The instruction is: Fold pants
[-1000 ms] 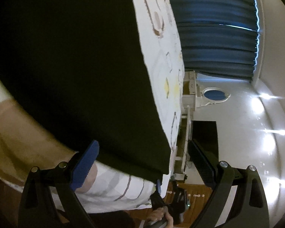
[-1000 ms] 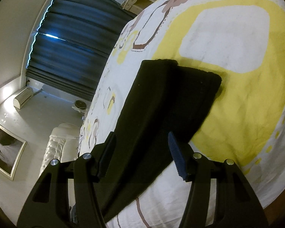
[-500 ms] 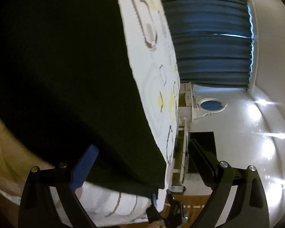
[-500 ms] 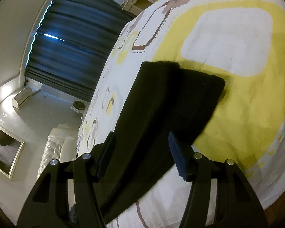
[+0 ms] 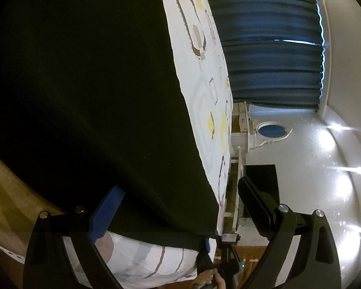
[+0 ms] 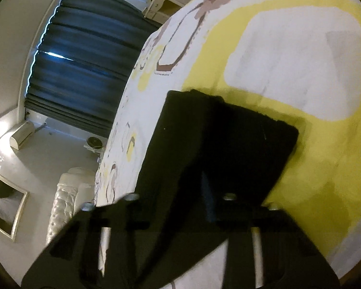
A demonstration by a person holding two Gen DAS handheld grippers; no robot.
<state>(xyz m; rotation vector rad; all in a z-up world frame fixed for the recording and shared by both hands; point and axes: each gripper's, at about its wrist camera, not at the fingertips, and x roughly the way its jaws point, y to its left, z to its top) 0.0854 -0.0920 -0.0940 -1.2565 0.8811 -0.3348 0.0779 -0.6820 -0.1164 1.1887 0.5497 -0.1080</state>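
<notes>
Black soft cloth pants [image 6: 216, 149] lie partly folded on the white, yellow-patterned bedsheet [image 6: 300, 55]: limp and light, best taken at a hem corner. The right gripper [image 6: 205, 200] has just been closing, seemingly pinching their near edge, though blur hides the pads. The left gripper [image 5: 178, 213] gapes wide, cloth between its fingers unpressed. Dark blue curtains [image 5: 272, 48] stand well apart; nothing obstructs.
</notes>
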